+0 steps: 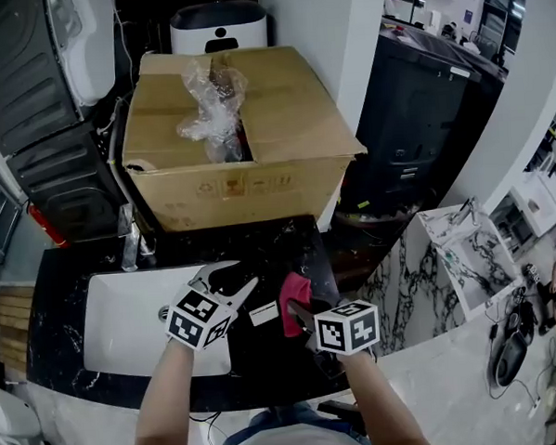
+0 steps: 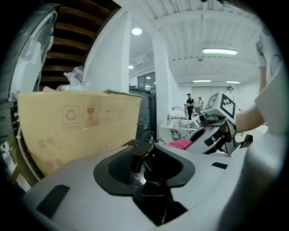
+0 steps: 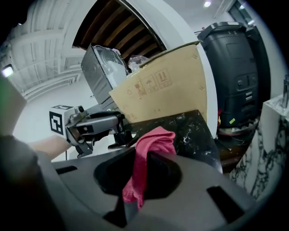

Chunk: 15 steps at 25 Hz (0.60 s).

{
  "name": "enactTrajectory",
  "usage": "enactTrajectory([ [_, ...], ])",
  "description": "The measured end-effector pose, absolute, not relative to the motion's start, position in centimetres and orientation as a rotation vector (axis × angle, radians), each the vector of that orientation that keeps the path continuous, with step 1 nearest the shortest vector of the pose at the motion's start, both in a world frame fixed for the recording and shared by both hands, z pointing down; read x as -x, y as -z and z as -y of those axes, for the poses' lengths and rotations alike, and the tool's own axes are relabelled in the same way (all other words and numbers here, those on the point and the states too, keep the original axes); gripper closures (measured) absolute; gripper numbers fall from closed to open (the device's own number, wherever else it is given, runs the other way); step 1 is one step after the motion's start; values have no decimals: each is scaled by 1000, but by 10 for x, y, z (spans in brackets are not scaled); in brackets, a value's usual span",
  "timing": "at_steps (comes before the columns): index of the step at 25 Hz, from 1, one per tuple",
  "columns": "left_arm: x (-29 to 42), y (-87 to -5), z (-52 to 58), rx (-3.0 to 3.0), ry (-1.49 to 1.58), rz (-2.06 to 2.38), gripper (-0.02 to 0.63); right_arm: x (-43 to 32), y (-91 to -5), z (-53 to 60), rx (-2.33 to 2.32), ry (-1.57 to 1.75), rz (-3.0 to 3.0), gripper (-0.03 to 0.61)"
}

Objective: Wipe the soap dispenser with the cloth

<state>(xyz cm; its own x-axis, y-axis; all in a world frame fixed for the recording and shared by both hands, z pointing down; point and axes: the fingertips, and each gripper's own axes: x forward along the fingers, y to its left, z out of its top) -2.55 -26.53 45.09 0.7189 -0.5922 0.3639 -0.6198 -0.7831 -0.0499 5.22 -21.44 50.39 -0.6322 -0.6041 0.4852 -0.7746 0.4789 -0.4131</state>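
Held ready to wipe
My left gripper (image 1: 233,281) clamps the soap dispenser (image 2: 145,159) to steady it; my right gripper (image 1: 299,311) pinches the pink cloth (image 3: 156,142) — a bunch left free for rubbing.

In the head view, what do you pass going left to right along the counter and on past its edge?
Sink → left gripper holding the dispenser → cloth in the right gripper → marble table.
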Motion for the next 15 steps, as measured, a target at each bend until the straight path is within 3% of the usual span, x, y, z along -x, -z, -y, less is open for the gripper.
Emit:
enactTrajectory([
  [9,-6,-449,213,-3104,-737,476,449,-28,-499,188,-859,-897,2585,528],
  [15,-1,-450,217,-2858,-745,978,449,-26,-503,187,-884,-947,2548,528],
])
